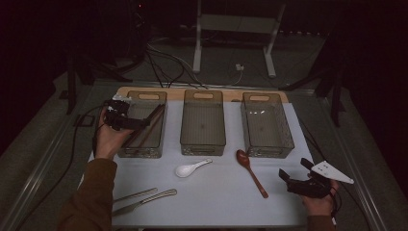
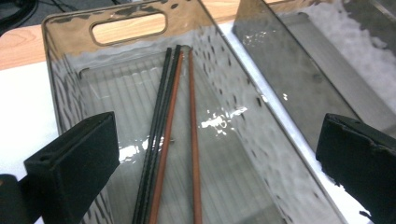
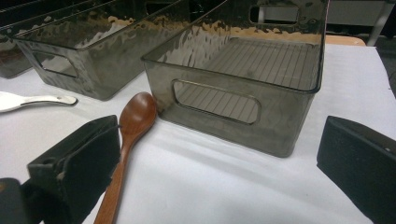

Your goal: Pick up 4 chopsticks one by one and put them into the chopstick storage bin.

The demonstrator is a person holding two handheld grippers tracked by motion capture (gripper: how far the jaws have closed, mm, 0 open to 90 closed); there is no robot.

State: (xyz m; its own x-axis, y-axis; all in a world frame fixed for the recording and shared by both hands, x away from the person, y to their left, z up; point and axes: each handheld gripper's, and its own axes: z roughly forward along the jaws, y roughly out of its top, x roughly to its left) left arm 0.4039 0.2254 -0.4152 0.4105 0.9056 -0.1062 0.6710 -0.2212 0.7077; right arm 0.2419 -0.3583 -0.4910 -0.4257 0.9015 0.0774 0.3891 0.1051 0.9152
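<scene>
My left gripper hovers over the left smoky plastic bin, held by a hand at the bin's left side. Its jaws stand wide open with nothing between the pads. Below them, a pair of black chopsticks and a pair of red-brown ones lie lengthwise on the bin floor. My right gripper rests low near the table's front right, open and holding nothing. A brown wooden spoon lies just beside its left jaw, bowl toward the right bin.
The middle bin and right bin hold nothing. A white ceramic spoon lies in front of the middle bin. A metal knife and a second metal utensil lie at the front left on the white mat.
</scene>
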